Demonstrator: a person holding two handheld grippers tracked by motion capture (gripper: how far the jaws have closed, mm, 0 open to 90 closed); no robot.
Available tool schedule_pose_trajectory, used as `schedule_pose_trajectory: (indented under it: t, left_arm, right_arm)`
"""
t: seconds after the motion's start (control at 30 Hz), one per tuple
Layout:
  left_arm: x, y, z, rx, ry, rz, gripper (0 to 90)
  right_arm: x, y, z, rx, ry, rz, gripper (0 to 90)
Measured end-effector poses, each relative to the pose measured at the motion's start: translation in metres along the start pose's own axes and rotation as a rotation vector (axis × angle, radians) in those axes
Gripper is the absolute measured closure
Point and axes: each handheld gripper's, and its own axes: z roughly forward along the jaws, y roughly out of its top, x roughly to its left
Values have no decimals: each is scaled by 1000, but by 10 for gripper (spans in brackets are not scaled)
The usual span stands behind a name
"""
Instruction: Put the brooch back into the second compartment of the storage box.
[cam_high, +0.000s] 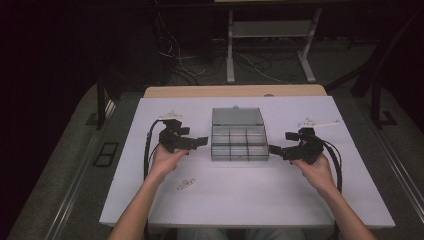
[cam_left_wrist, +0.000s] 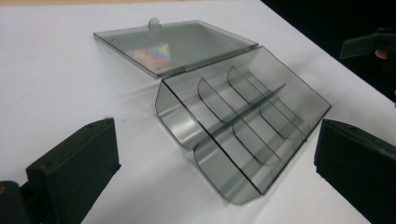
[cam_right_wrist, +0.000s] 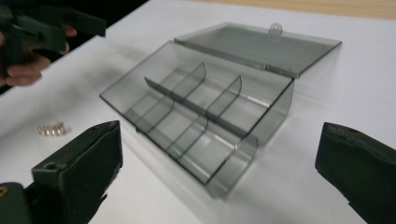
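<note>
My left gripper (cam_high: 201, 141) hangs just off the left end of the smoky plastic compartment box (cam_high: 238, 144), jaws spread wide and holding nothing; in the left gripper view the two black jaws frame the box with bare white table (cam_left_wrist: 56, 70) between them. My right gripper (cam_high: 274, 149) mirrors it at the right end, its jaws likewise wide apart and empty, and neither one touches the box. The box sits mid-table, between the two grippers, its lid (cam_high: 237, 116) swung back flat on the far side and its six divided compartments showing nothing inside that I can make out.

Outward from there, a small chain-like metal piece (cam_high: 185, 184) lies on the table nearer to me, just ahead of my left forearm and well apart from the box. A small white piece (cam_high: 317, 122) rests beyond my right gripper, and another (cam_high: 168, 116) beyond my left.

What worries me from here: the box looks light and slick, so if I close in from one side first I expect it to skate across the smooth surface or pivot instead of staying put. Its thin walls and dividers could flex or slip out of a hard pinch. The lid hinge looks slender, so a jaw catching the lid edge might twist it. And if I go for the small metal piece, its low, flat profile could let the jaws scrape the table and flick it away
</note>
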Motion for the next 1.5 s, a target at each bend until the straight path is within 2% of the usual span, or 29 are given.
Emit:
schedule_pose_trajectory:
  t: [0.2, 0.4, 0.57, 0.97, 1.13, 1.5]
  left_arm:
    - [-5, -7, -6, 43, -5, 29, 0]
    - [-15, -12, -13, 64, -17, 58, 0]
    - [-20, -19, -16, 119, -13, 97, 0]
    - [-29, -35, -21, 206, -44, 129, 0]
    - [-32, -42, -23, 238, -53, 135, 0]
    - [-36, -58, -28, 331, -47, 170, 0]
  right_arm:
    - [4, -12, -10, 12, -13, -8, 5]
    - [9, -23, -20, 7, -8, 3, 6]
    - [15, -33, -27, 11, -2, 8, 5]
    - [19, -63, -42, 21, -6, 38, 6]
    - [21, -67, -47, 7, -4, 42, 6]
    - [28, -73, -47, 26, -2, 23, 5]
